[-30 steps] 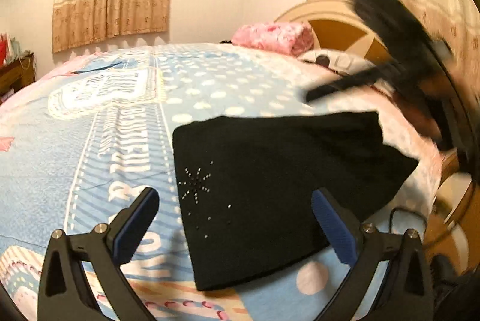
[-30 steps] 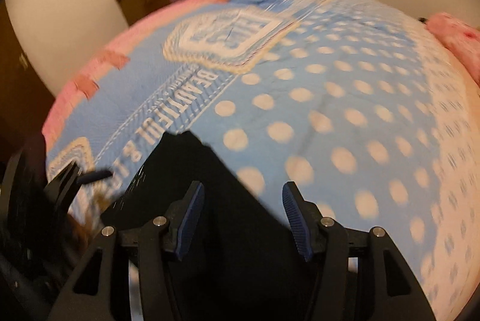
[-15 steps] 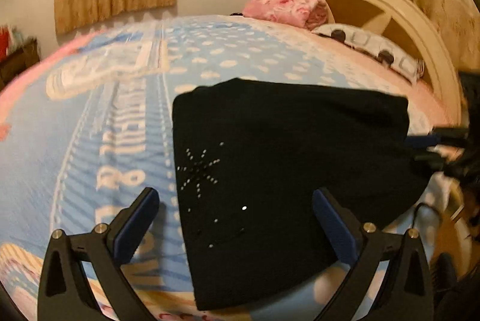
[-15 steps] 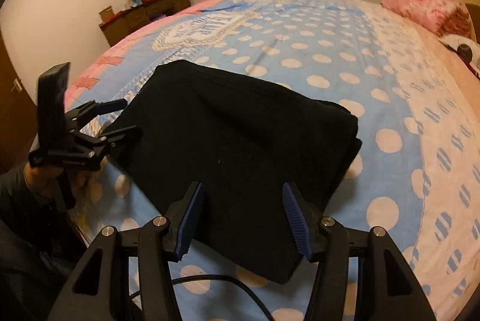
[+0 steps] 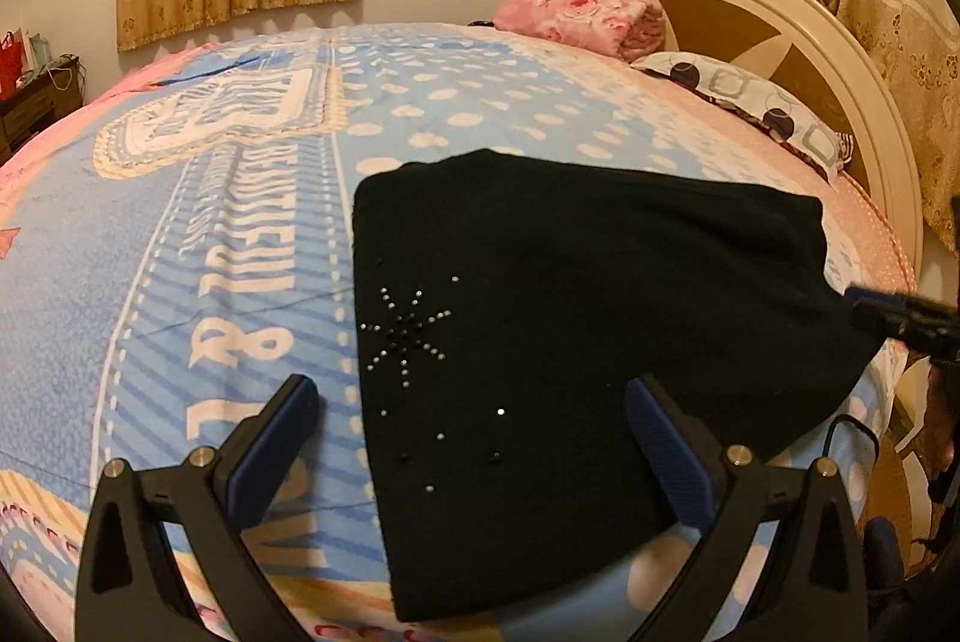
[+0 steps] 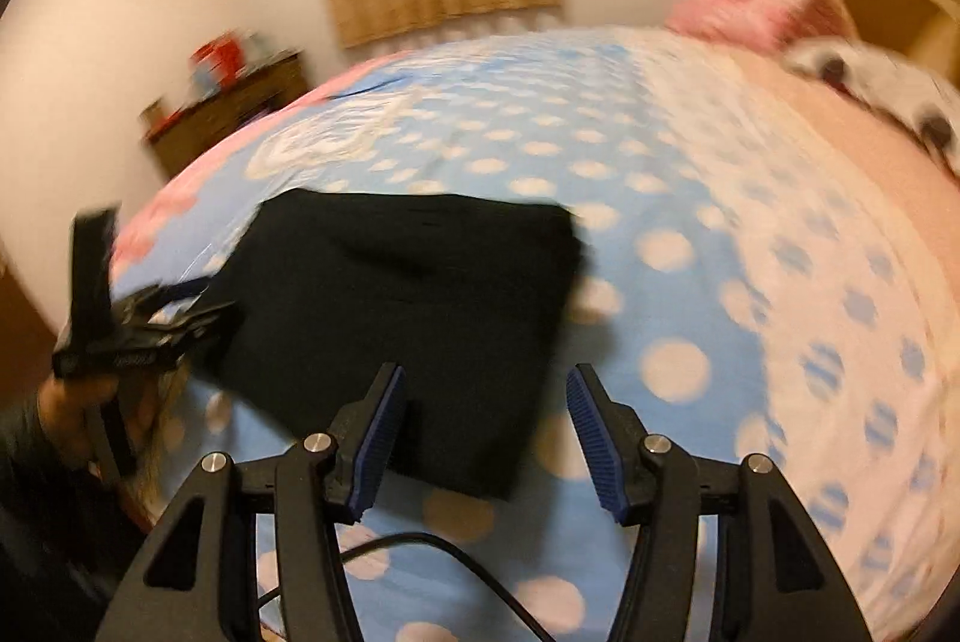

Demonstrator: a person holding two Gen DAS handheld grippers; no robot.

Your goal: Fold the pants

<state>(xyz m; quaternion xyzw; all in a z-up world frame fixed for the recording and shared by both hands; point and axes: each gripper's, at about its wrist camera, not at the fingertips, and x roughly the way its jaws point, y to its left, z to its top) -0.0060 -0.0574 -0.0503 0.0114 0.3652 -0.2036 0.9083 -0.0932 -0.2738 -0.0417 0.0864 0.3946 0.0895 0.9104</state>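
Note:
The black pants point(image 5: 570, 318) lie folded into a flat bundle on the blue polka-dot bedspread point(image 5: 240, 282), with a star of small rhinestones point(image 5: 408, 324) on top. My left gripper point(image 5: 471, 444) hovers open over their near left part, nothing between its blue pads point(image 5: 276, 438). In the right wrist view the pants point(image 6: 408, 306) lie ahead and left. My right gripper point(image 6: 486, 438) is open above their near right corner, gripping nothing. The left gripper point(image 6: 150, 324), held by a hand point(image 6: 66, 414), sits at the pants' left edge. The right gripper's tips point(image 5: 900, 318) show at the pants' right corner.
A pink floral blanket point(image 5: 582, 18) and a circle-patterned pillow point(image 5: 756, 108) lie by the cream headboard point(image 5: 840, 60). A dark dresser point(image 6: 228, 120) stands by the far wall. A black cable point(image 6: 432, 546) runs under the right gripper. The bed edge is close on the right.
The right gripper swung from above the pants down to their right corner and its view rolled. The left gripper tilted slightly. The pants lie as before.

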